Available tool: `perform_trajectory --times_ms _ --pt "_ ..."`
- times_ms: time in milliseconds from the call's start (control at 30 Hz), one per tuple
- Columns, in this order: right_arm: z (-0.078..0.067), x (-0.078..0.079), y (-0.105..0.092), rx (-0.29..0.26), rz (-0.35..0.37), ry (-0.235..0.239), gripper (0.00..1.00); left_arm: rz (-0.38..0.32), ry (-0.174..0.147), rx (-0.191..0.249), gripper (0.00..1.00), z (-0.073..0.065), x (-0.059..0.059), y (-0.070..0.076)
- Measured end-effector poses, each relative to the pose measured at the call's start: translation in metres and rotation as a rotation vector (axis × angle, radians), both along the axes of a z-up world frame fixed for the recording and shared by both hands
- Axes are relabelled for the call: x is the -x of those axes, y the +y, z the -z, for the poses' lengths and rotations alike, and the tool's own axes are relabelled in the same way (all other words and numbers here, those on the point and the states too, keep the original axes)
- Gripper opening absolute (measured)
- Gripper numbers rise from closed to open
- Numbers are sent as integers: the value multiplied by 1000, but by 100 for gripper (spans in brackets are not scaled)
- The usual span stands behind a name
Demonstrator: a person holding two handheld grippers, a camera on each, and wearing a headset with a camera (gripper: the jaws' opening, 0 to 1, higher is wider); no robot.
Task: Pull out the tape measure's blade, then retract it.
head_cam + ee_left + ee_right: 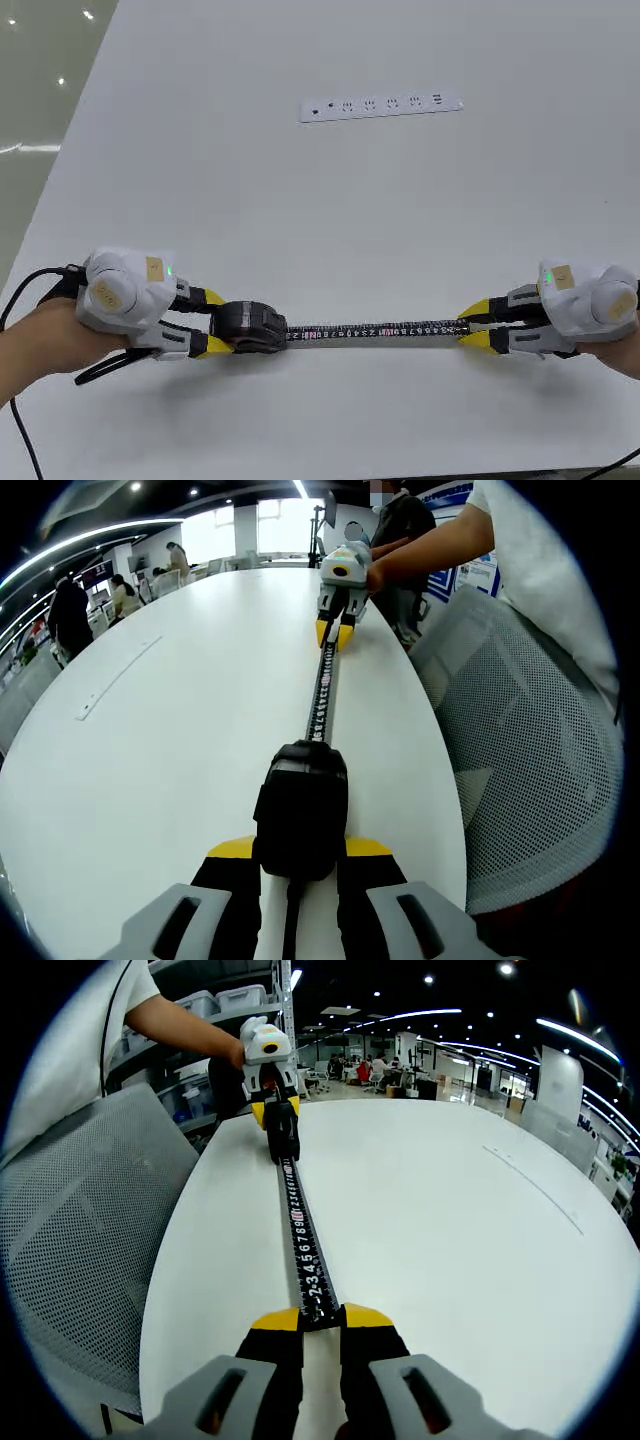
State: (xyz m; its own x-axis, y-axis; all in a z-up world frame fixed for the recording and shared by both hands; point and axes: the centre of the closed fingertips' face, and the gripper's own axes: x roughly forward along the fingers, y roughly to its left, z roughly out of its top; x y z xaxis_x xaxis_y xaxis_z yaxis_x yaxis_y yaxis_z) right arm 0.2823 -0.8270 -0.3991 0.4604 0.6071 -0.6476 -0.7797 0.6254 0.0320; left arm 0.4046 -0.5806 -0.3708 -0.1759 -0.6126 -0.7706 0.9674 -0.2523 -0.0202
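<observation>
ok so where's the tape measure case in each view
Head view: tape measure case low and left of centre, between the left gripper's jaws.
Left gripper view: low centre, close up between that view's own jaws.
Right gripper view: far off, upper left of centre, at the blade's far end.
Shared landmark: the white power strip.

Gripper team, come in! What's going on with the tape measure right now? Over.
Left gripper shut on tape measure. Right gripper shut on blade tip, blade pulled out along table. Power strip far off, nothing blocking.
</observation>
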Motion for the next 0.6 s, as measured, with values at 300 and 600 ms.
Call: perform_trajectory --times_ms 300,600 --pt "1 8 -14 9 21 14 11 -2 0 2 26 0 0 0" --pt "-1 11 -17 16 36 16 11 -5 0 2 26 0 0 -1"
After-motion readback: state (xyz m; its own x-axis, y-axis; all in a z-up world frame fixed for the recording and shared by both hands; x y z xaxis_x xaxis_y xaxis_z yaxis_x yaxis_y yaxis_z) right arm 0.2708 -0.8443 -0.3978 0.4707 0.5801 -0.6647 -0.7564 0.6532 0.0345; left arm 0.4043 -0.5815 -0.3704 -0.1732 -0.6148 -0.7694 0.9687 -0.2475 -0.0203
